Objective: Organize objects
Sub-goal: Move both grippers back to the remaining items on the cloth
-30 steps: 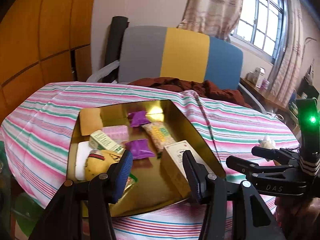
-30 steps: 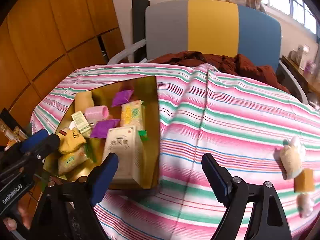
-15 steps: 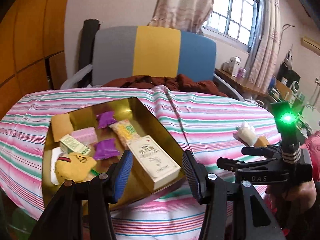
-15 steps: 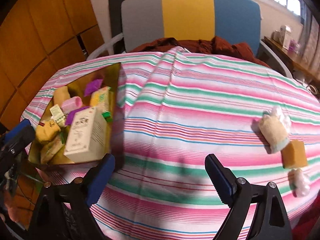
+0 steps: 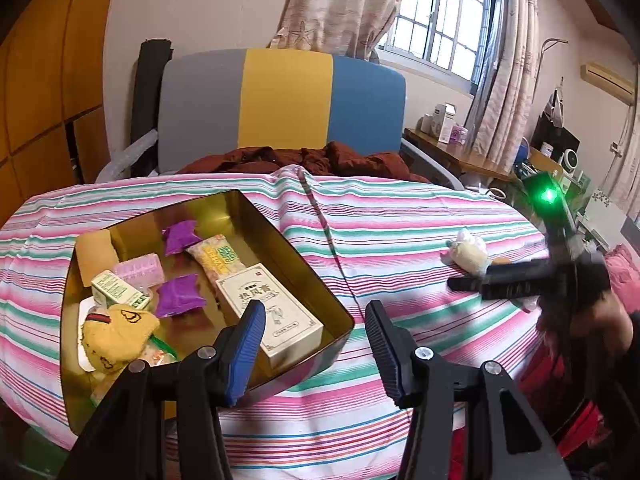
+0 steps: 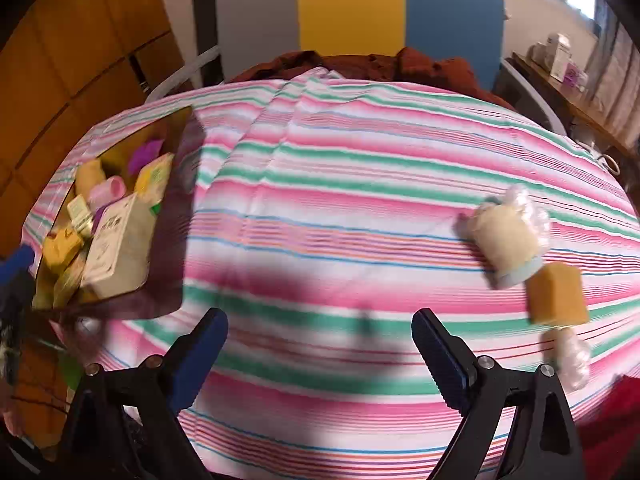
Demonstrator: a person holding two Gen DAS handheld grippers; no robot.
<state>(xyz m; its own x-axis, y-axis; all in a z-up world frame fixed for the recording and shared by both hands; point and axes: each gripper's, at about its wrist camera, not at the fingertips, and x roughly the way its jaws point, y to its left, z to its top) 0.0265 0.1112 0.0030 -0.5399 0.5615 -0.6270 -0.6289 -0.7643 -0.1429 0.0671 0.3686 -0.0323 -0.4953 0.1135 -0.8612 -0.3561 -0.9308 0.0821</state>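
Since the earlier frames, the left wrist view has swung rightward, so the gold tin (image 5: 332,312) sits lower left and the window (image 5: 440,32) shows fully. Left gripper (image 5: 316,332) hangs over the tin's near corner, its jaws narrowly parted and empty. Inside the tin lie a cream medicine box (image 5: 276,308), purple packets (image 5: 178,294) and a yellow plush (image 5: 116,332). Striped tablecloth (image 5: 400,232) covers the table, with a tricolour chair (image 5: 280,108) behind.

From the right wrist view, the right gripper (image 6: 320,356) has slid toward the loose items; its jaws have just been opening and stand wide, empty. A cream plush (image 6: 508,240), a tan block (image 6: 556,296) and a clear wrapped piece (image 6: 574,360) lie right.
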